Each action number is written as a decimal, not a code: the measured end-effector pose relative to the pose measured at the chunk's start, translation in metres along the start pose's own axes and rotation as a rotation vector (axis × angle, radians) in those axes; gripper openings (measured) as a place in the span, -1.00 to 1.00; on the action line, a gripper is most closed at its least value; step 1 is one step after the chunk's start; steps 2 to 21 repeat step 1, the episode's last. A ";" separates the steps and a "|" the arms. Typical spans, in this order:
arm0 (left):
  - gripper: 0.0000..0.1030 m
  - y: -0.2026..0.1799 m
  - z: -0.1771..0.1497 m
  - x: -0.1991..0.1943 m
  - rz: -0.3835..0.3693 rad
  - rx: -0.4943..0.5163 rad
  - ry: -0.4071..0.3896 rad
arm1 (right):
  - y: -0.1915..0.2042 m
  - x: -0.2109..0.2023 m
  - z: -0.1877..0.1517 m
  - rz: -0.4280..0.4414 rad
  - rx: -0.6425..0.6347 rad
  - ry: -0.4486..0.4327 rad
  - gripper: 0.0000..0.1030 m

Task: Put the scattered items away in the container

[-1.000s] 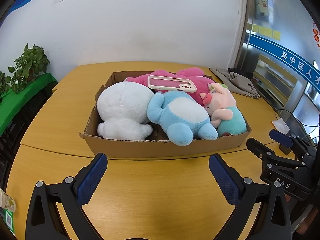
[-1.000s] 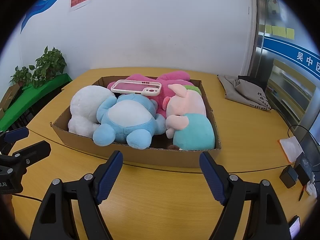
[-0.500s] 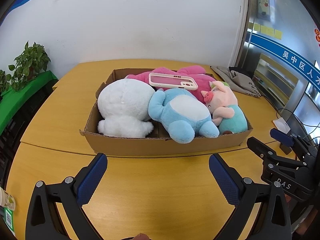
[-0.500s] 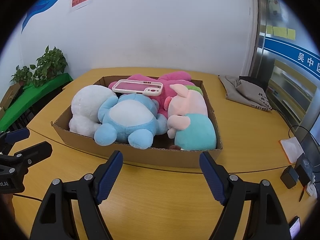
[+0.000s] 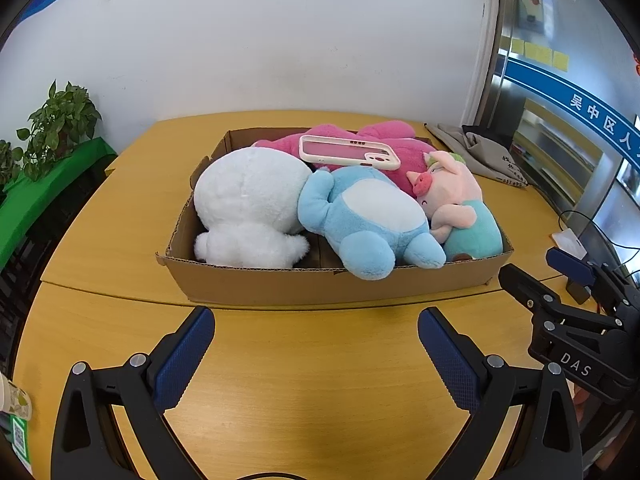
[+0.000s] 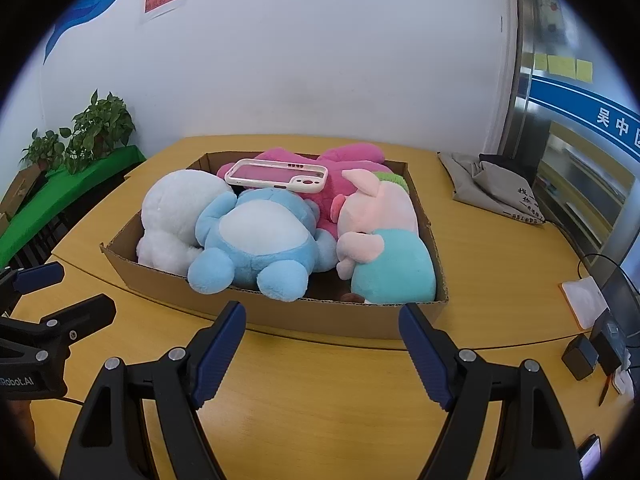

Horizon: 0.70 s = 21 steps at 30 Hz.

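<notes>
left gripper fingers apart, angled down

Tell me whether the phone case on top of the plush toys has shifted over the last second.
No. The phone case lies across the pink plush, in the same place relative to the cardboard box rim.

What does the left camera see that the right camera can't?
Only the left wrist view shows the paper cup with a green pattern at the table's left edge. Only the right wrist view shows the small black adapter cube and the dark phone at the table's right side. Both show the brown cardboard box holding the white plush toy, the blue plush toy and the white-rimmed pink phone case, and both open tongs, empty.
</notes>
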<state>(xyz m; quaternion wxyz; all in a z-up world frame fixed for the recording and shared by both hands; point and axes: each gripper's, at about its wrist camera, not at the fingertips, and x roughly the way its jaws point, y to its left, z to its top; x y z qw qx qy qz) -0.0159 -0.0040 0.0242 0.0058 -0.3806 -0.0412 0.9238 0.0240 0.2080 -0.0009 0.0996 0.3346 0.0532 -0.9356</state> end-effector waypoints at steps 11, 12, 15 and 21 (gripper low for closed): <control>0.99 0.000 0.000 0.000 -0.001 0.000 0.000 | 0.000 0.001 0.000 0.001 0.003 0.003 0.53; 0.99 0.000 0.000 0.000 -0.001 0.000 0.000 | 0.000 0.001 0.000 0.001 0.003 0.003 0.53; 0.99 0.000 0.000 0.000 -0.001 0.000 0.000 | 0.000 0.001 0.000 0.001 0.003 0.003 0.53; 0.99 0.000 0.000 0.000 -0.001 0.000 0.000 | 0.000 0.001 0.000 0.001 0.003 0.003 0.53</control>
